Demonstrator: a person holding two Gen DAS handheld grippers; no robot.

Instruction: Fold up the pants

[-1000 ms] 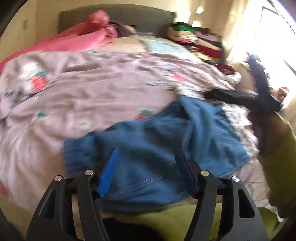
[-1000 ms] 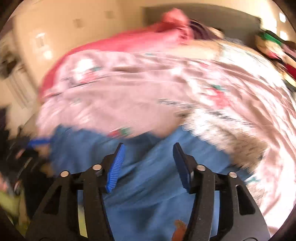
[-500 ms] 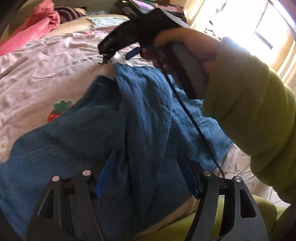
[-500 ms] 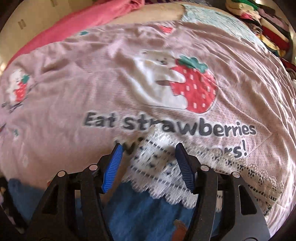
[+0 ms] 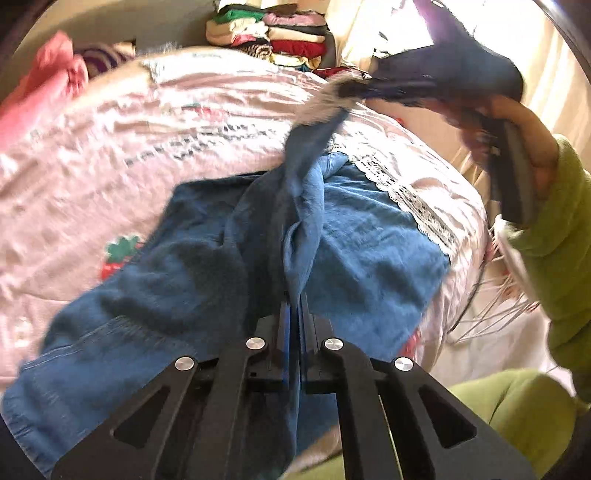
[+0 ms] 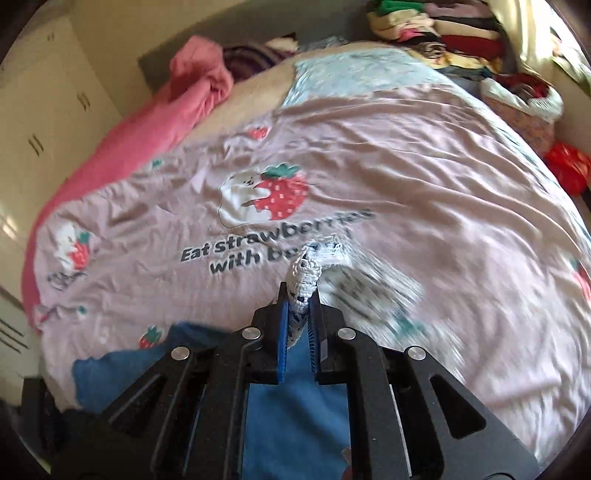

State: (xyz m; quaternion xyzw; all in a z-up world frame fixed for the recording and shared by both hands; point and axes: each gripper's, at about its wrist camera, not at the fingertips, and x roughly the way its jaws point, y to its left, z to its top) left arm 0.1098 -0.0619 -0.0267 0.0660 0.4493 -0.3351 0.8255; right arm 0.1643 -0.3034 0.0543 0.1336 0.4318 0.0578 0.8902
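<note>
Pants (image 5: 229, 273) pinched by both claws; right claw (image 5: 343, 90) blurred.

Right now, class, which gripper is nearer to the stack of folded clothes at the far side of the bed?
Right. The right gripper is raised over the far bed, closer to the stack of clothes. The left gripper holds the pants at the near edge.

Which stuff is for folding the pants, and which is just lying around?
For the job:
- blue pants
- left gripper, shut on pants
- right gripper, shut on the lace hem

Lying about:
- strawberry bedspread
- pink blanket
- stacked clothes
- red bag
</note>
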